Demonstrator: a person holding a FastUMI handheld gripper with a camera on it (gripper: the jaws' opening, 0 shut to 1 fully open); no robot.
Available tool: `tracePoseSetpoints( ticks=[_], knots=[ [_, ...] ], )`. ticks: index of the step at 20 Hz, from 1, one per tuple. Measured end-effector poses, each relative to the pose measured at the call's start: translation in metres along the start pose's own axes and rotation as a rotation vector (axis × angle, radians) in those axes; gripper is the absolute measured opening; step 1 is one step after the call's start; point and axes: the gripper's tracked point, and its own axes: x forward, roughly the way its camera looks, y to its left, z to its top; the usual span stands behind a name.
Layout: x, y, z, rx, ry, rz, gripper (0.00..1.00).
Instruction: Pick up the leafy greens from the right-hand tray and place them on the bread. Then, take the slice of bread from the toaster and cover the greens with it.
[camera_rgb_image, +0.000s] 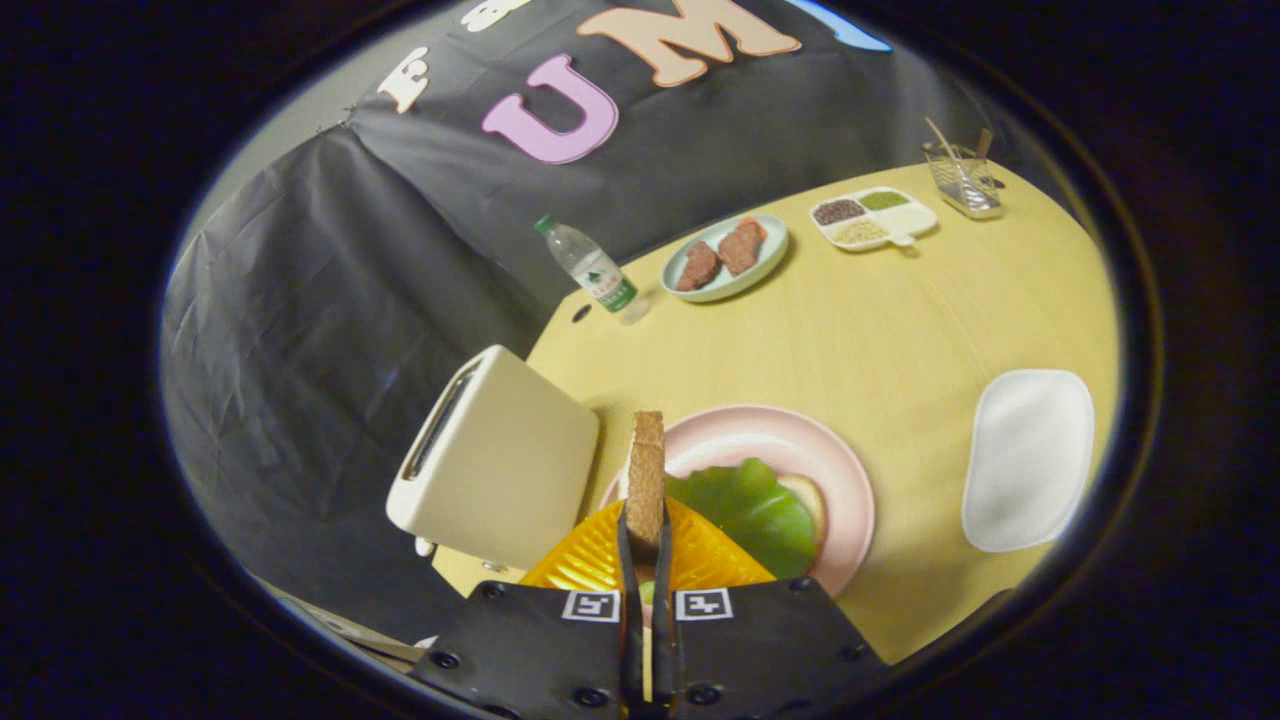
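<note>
My gripper (645, 530) is shut on a slice of bread (647, 470), which stands on edge between the fingers and sticks out ahead of them. Just beyond and right of the fingers lies a pink plate (800, 440). On it the leafy greens (750, 505) cover a lower bread slice (808, 497), of which only the right edge shows. The cream toaster (500, 460) stands left of the plate, its slot facing up and left. The held slice hangs above the plate's left rim, between toaster and greens.
A white tray (1028, 458) lies right of the plate. Farther back stand a water bottle (592, 268), a pale plate with two pieces of meat (725, 258), a divided dish of grains (872, 217) and a wire holder (962, 178).
</note>
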Motion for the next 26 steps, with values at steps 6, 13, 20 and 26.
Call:
tracePoseSetpoints(
  ticks=[6, 13, 20, 26],
  knots=[
    [-0.001, -0.043, -0.023, -0.09, 0.101, -0.114, 0.53],
    [-0.029, -0.055, 0.002, -0.163, 0.029, -0.109, 1.0],
    [-0.1, -0.064, 0.103, -0.352, -0.341, -0.148, 1.0],
    [-0.161, -0.054, 0.182, -0.58, -0.612, -0.244, 1.0]
  ],
)
